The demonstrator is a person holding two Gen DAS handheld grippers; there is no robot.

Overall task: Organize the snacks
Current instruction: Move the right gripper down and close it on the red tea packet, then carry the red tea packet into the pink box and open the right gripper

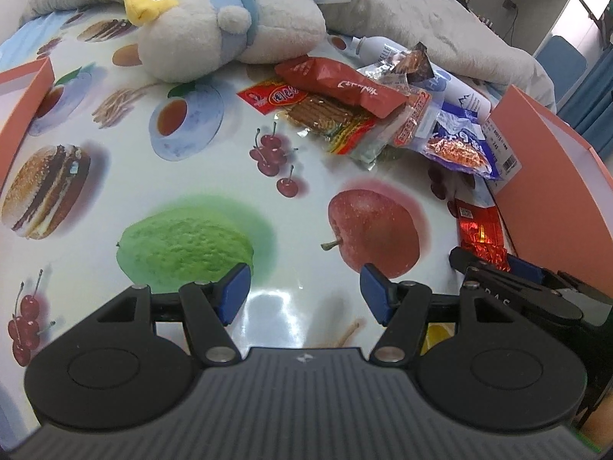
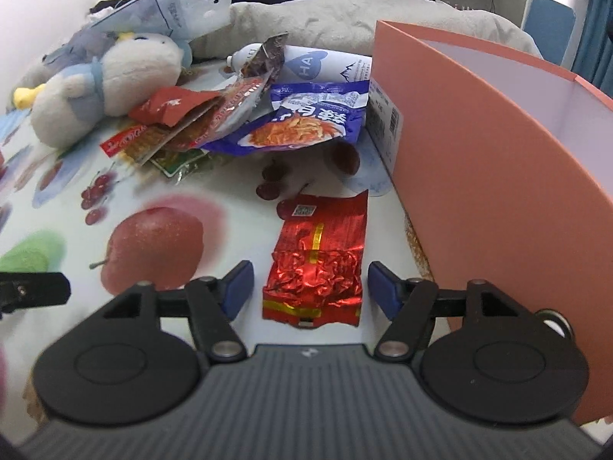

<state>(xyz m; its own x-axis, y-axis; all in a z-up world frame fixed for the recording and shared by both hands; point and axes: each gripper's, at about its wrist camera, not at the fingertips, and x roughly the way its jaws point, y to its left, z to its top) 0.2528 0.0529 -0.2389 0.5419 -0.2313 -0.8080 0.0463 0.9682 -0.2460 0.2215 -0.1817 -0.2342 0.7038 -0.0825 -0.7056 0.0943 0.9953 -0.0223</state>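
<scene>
Tool point(image 2: 310, 293) agape astride foil packet point(image 2: 316, 264)

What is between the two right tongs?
A shiny red foil packet lies between the right tongs, not squeezed yet. The right wrist view shows it.

I log: fruit-print tablecloth point(image 2: 161, 199); red foil packet point(image 2: 316, 264) flat between right fingers; snack heap point(image 2: 245, 122), plush toy point(image 2: 95, 84) beyond; pink box point(image 2: 498, 176) beside right finger.

Both wrist cameras are looking steeply down, close over the bench point(image 1: 214, 176). The left one is sitting left of the red foil packet point(image 2: 312, 264); both are sharing that packet point(image 1: 481, 235).
</scene>
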